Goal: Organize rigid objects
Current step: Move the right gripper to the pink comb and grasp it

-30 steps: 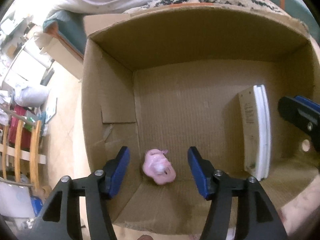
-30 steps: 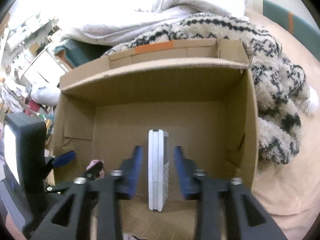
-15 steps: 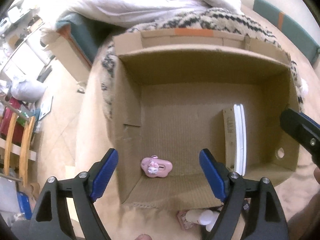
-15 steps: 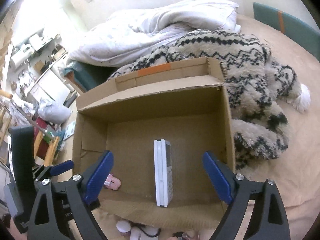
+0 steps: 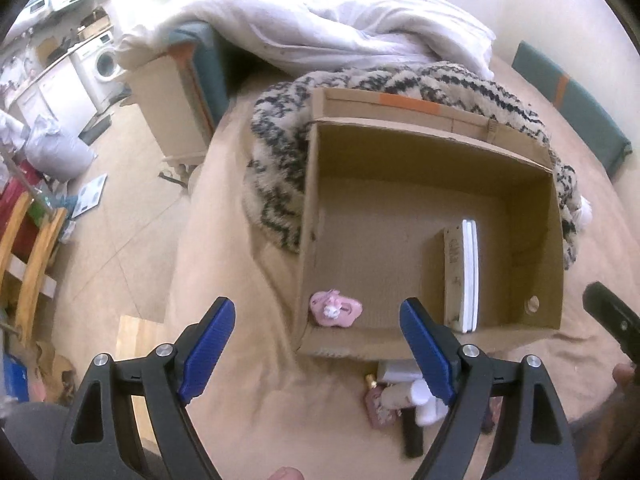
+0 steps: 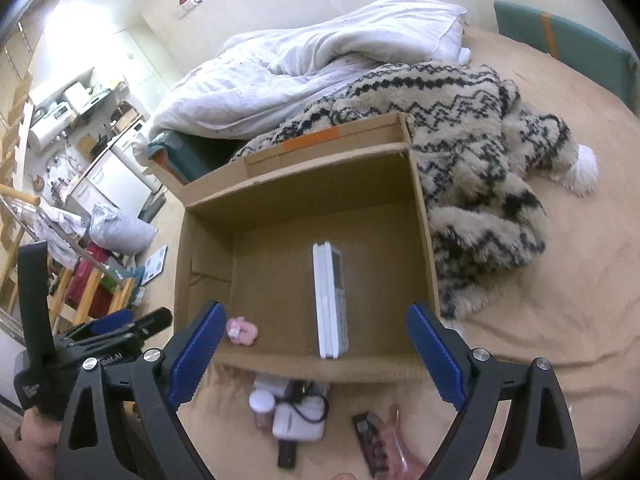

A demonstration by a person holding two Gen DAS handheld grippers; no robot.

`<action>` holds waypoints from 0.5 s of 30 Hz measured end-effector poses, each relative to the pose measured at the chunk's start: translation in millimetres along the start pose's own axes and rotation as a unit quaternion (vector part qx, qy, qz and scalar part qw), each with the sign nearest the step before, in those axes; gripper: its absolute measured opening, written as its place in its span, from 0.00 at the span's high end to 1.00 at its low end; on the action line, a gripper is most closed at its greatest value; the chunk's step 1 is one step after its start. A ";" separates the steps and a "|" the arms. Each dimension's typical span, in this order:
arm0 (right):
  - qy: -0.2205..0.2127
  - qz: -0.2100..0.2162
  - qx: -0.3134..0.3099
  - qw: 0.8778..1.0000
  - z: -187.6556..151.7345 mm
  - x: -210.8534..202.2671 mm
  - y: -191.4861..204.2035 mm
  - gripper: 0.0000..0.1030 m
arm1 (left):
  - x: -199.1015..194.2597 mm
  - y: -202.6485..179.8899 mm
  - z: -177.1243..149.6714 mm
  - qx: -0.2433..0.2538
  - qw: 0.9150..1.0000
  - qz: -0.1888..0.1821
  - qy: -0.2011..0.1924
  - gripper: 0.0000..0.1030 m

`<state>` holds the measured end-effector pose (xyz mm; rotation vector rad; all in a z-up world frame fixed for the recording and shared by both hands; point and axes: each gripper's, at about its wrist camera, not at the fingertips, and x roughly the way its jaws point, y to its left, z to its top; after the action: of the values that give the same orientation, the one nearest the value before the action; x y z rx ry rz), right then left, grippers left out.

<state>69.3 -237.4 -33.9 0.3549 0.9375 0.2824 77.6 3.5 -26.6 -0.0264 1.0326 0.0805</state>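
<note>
An open cardboard box (image 5: 552, 240) (image 6: 424, 248) lies on the beige bed. Inside it a small pink toy (image 5: 335, 309) (image 6: 241, 330) lies in the near left corner and a white remote-like device (image 5: 464, 276) (image 6: 330, 300) stands on edge at the right. My left gripper (image 5: 318, 346) is open and empty, above the box's near left corner. My right gripper (image 6: 316, 356) is open and empty, above the box's near wall. Several small items (image 6: 296, 412) (image 5: 404, 400) lie on the bed in front of the box: a white case, a pink-lidded jar, dark pieces.
A black-and-white knitted blanket (image 6: 480, 128) and a white duvet (image 6: 304, 68) lie behind and right of the box. The bed edge drops to the floor at the left (image 5: 120, 240), with wooden furniture (image 5: 32, 248) and clutter there.
Both grippers have opened wide and pulled back up out of the box. The pink toy and the white device stay inside. The items in front of the box have come into view.
</note>
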 end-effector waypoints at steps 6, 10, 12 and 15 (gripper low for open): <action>0.013 0.002 0.001 1.000 -23.0 -12.1 0.9 0.05 | -11.1 21.1 -19.9 -0.007 1.000 -0.005 -0.010 0.19; 0.015 -0.005 0.006 1.000 -36.1 -18.7 -1.2 0.05 | -14.2 29.9 -30.3 -0.012 1.000 -0.005 -0.014 0.19; 0.022 -0.011 0.009 1.000 -41.0 -17.9 -2.8 0.05 | -13.5 32.4 -34.1 -0.012 1.000 -0.004 -0.017 0.19; 0.030 -0.025 0.010 0.999 -44.5 -13.2 -4.3 0.05 | -8.2 32.9 -38.7 -0.009 1.000 0.004 -0.018 0.19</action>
<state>25.7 -238.7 -50.1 0.3428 1.0070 0.2393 37.7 33.5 -38.9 -0.0368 0.9959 0.0977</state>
